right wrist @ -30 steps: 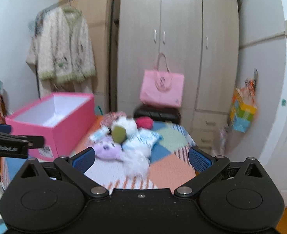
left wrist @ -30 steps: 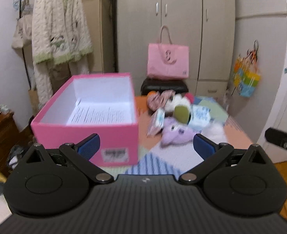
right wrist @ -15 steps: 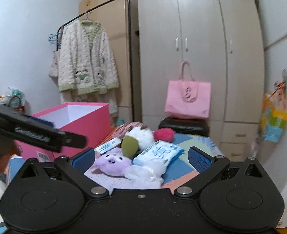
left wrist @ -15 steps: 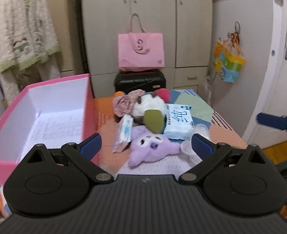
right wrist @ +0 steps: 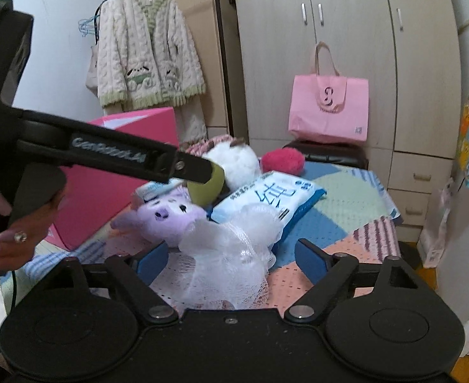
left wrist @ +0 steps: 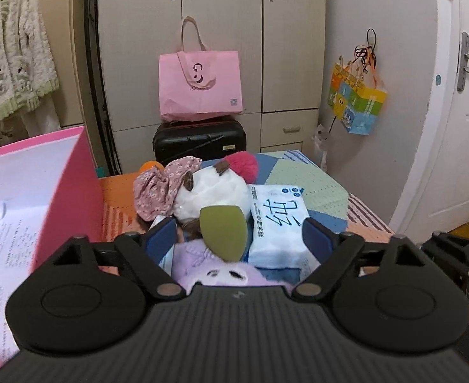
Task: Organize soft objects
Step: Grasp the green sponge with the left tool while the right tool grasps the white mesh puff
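Observation:
A pile of soft things lies on the patchwork table: a purple plush (left wrist: 215, 268) (right wrist: 167, 217), a green sponge (left wrist: 223, 233) (right wrist: 207, 186), a blue-white tissue pack (left wrist: 277, 223) (right wrist: 272, 199), a white plush (left wrist: 212, 191), a floral cloth (left wrist: 158, 188), a red pom-pom (left wrist: 242, 166) (right wrist: 282, 159) and a white mesh pouf (right wrist: 231, 255). My left gripper (left wrist: 241, 239) is open, its jaws either side of the sponge and purple plush. My right gripper (right wrist: 231, 260) is open around the mesh pouf. The open pink box (left wrist: 71, 178) (right wrist: 113, 191) stands left.
A black suitcase (left wrist: 199, 142) with a pink tote bag (left wrist: 199, 86) stands behind the table against the wardrobe. A cardigan hangs at left (right wrist: 145, 51). A colourful bag (left wrist: 357, 102) hangs on the right wall by the door. The left gripper's arm (right wrist: 107, 156) crosses the right wrist view.
Both grippers have moved forward to the pile. The left one swung right, away from the pink box, onto the sponge and purple plush. The right one closed in on the mesh pouf.

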`<state>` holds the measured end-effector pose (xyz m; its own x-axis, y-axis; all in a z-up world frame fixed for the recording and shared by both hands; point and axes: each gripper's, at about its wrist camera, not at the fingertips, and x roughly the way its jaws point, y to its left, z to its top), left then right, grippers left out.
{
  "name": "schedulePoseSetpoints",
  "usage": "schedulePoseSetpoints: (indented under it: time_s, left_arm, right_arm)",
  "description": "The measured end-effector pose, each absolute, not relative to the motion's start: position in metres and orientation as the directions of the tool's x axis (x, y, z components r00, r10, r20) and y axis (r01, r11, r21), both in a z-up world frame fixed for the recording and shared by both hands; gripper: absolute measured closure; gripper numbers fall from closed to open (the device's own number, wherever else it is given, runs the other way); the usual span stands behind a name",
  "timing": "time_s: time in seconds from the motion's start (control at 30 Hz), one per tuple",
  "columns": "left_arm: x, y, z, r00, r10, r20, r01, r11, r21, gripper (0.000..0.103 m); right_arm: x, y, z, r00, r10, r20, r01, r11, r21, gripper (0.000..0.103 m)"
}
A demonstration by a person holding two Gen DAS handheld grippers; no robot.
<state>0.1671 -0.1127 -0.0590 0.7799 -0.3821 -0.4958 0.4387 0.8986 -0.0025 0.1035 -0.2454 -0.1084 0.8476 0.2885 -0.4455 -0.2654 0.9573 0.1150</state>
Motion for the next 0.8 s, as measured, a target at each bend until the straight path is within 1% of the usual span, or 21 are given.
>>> schedulePoseSetpoints:
  time_s: [0.1,0.13,0.2,0.27,0.3,0.33,0.37,0.47,0.5,0.53,0.57,0.67,0.7,0.8]
  left_arm:
    - [0.178,-0.116,-0.066,0.772,-0.393,-0.5,0.447,0.895,-0.013,0.029]
    - [0.181,-0.116,-0.068,0.767,-0.398,-0.504,0.451,0.892,-0.019,0.033]
    - [0.188,-0.117,-0.072,0.758,-0.396,-0.519,0.449,0.893,-0.025,0.038]
    - [0.192,-0.118,-0.076,0.751,-0.397,-0.528,0.452,0.892,-0.027,0.041]
    - [0.194,-0.118,-0.078,0.747,-0.396,-0.534,0.451,0.892,-0.03,0.041]
    - [0.195,-0.118,-0.079,0.743,-0.398,-0.539,0.452,0.892,-0.035,0.041]
    - [0.198,-0.118,-0.082,0.74,-0.398,-0.543,0.45,0.892,-0.041,0.041]
    - [0.204,-0.118,-0.089,0.743,-0.378,-0.552,0.425,0.904,-0.047,0.041]
    - [0.204,-0.118,-0.091,0.748,-0.373,-0.549,0.418,0.907,-0.047,0.044]
    - [0.203,-0.118,-0.092,0.753,-0.37,-0.544,0.416,0.908,-0.043,0.049]
    - [0.202,-0.119,-0.092,0.759,-0.366,-0.538,0.414,0.91,-0.035,0.051]
    - [0.196,-0.124,-0.093,0.766,-0.374,-0.523,0.441,0.897,0.004,0.061]
    - [0.194,-0.125,-0.093,0.77,-0.37,-0.519,0.442,0.897,0.016,0.066]
    - [0.193,-0.123,-0.092,0.776,-0.373,-0.508,0.433,0.901,0.0,0.066]
  right_arm:
    - [0.111,-0.246,-0.115,0.838,0.307,-0.452,-0.281,0.951,0.126,0.02]
    - [0.113,-0.246,-0.117,0.834,0.315,-0.452,-0.287,0.949,0.132,0.022]
    - [0.116,-0.248,-0.12,0.827,0.334,-0.452,-0.299,0.943,0.149,0.028]
    - [0.119,-0.249,-0.122,0.823,0.34,-0.455,-0.3,0.94,0.16,0.038]
    - [0.12,-0.25,-0.124,0.819,0.342,-0.461,-0.299,0.94,0.167,0.042]
    - [0.121,-0.251,-0.125,0.812,0.343,-0.472,-0.297,0.939,0.171,0.049]
    - [0.123,-0.25,-0.126,0.808,0.338,-0.483,-0.294,0.941,0.168,0.052]
    - [0.122,-0.25,-0.127,0.811,0.324,-0.488,-0.291,0.946,0.145,0.057]
    - [0.122,-0.249,-0.127,0.812,0.322,-0.487,-0.291,0.946,0.141,0.057]
    - [0.121,-0.25,-0.127,0.812,0.323,-0.486,-0.292,0.946,0.14,0.058]
    - [0.121,-0.249,-0.127,0.812,0.322,-0.486,-0.293,0.946,0.138,0.058]
    - [0.121,-0.249,-0.127,0.813,0.32,-0.486,-0.293,0.947,0.132,0.058]
    - [0.12,-0.249,-0.126,0.814,0.319,-0.485,-0.293,0.947,0.131,0.058]
    - [0.119,-0.249,-0.125,0.818,0.317,-0.481,-0.289,0.948,0.133,0.058]
